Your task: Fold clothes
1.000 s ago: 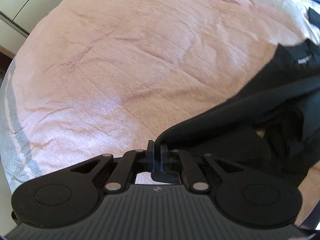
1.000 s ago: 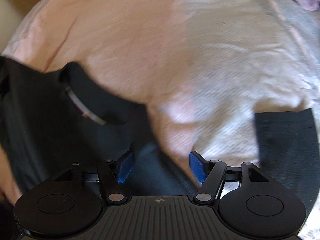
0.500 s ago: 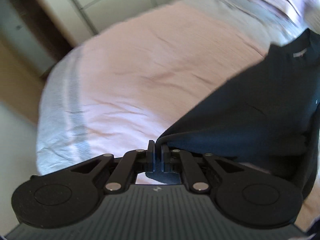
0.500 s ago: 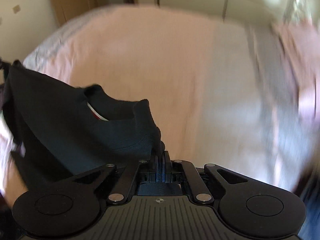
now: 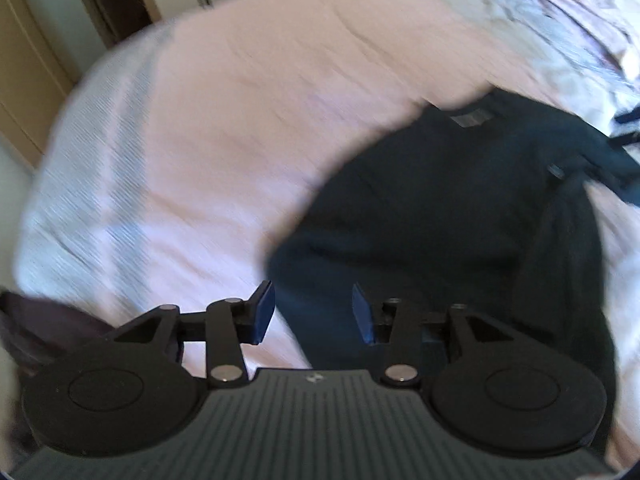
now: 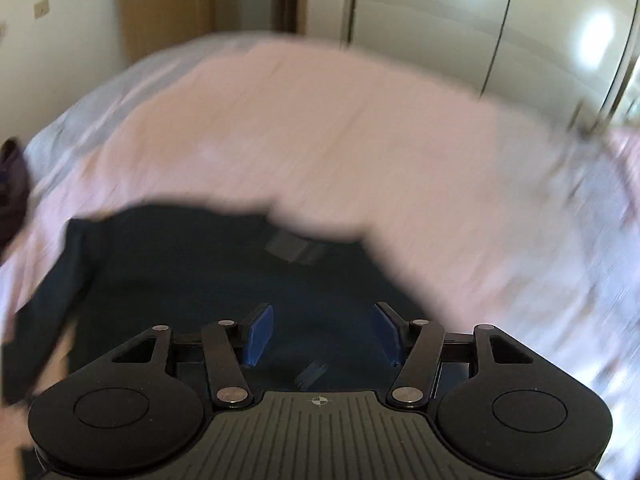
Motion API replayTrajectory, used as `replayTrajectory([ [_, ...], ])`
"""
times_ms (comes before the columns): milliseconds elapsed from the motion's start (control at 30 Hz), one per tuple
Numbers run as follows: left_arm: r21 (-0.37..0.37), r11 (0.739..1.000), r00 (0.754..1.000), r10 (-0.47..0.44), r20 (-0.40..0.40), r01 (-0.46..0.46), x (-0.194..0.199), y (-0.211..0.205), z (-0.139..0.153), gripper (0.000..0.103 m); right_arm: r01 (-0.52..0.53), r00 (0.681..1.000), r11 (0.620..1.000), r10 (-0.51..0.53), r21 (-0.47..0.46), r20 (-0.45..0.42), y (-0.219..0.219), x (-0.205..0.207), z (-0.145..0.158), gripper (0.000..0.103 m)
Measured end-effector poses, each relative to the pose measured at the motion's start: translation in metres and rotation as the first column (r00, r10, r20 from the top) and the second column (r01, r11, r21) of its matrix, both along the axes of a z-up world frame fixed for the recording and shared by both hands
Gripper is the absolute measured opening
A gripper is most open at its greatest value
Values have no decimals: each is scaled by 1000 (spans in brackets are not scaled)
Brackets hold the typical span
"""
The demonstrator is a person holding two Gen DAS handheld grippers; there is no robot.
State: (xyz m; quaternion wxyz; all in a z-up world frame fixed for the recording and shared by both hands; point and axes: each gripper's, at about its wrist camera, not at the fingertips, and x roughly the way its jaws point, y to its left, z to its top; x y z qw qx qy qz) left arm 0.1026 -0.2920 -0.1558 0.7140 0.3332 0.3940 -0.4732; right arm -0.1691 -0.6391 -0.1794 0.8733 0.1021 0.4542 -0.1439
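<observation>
- Beyond my grippers, a pink bedspread (image 6: 340, 128) fills the room's middle, cream wardrobe doors (image 6: 460, 20) and a wooden door (image 6: 168, 4) behind it.
- A dark purple garment (image 5: 44, 324) sits at the bed's left edge.
- The black T-shirt (image 5: 440, 208) lies spread on the bedspread.
- My left gripper (image 5: 313, 312) and right gripper (image 6: 323, 334) hang above the shirt, jaws opening, pinching nothing.

A dark, matt cloth garment (image 5: 440, 216) lies on the bed (image 5: 240, 120), whose pink-and-white cover looks soft and faintly ribbed, while glossy pale cupboard doors (image 6: 460, 20) and a brown wooden door (image 6: 168, 4) stand at the top of the right wrist view.
</observation>
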Motion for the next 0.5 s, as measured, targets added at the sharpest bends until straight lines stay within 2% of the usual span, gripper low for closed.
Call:
replayTrajectory([
  [100,27,998,995,-57,-83,60,-38,20,-30,38,25,999,985,-17,174,-48,38,-3,-29,58],
  [200,55,995,986,-75,-151,84,-70,36,-52,38,59,996,944,-36,324,-76,80,12,-52,59],
  [300,52,993,981,-100,-168,110,-94,49,-59,38,120,992,909,-96,399,-79,103,36,-69,59],
  [400,42,993,978,-103,-183,113,-104,60,-60,38,79,994,949,-52,305,-96,128,72,-72,64],
  [467,39,992,974,-110,-196,120,-109,68,-61,38,-24,992,986,43,165,-115,151,95,-75,64],
  [500,40,991,974,-114,-197,125,-109,69,-61,38,-80,986,991,94,105,-139,161,98,-78,64],
])
